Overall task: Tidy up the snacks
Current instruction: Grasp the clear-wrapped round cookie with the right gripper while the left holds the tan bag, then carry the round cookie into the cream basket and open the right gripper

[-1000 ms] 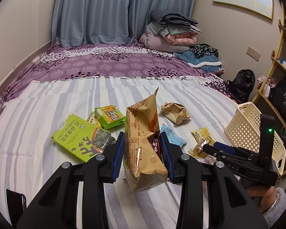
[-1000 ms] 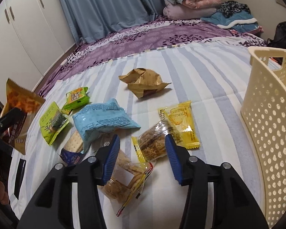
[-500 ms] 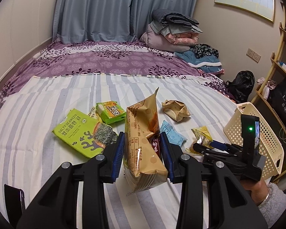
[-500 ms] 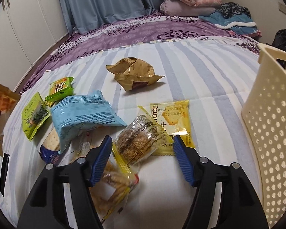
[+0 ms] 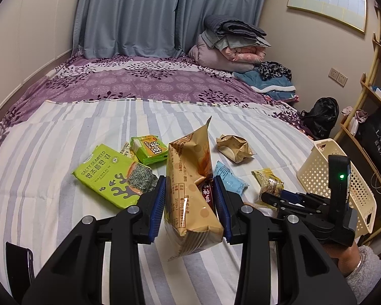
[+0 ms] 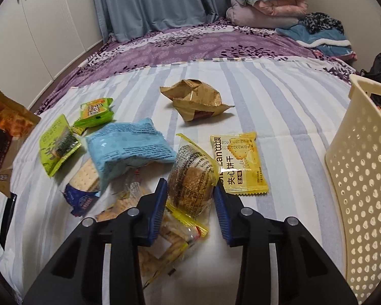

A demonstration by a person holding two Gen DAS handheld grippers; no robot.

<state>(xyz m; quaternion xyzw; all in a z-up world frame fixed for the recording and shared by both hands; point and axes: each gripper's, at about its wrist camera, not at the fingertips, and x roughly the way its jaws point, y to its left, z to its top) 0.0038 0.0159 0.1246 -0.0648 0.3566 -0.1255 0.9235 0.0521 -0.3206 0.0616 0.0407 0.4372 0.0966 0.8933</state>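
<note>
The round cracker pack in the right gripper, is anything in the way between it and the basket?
Nothing visible. The right gripper is shut on the round cracker pack. Only the flat yellow biscuit packet lies on the striped sheet toward the basket, low enough to pass over.

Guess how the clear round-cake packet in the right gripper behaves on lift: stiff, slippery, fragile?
Probably light: the clear packet holds one round grain cake. The film looks glossy and crinkled, so it may slip in the right gripper, whose jaws have just closed on it. The cake looks crumbly, so likely fragile under squeeze.
</note>
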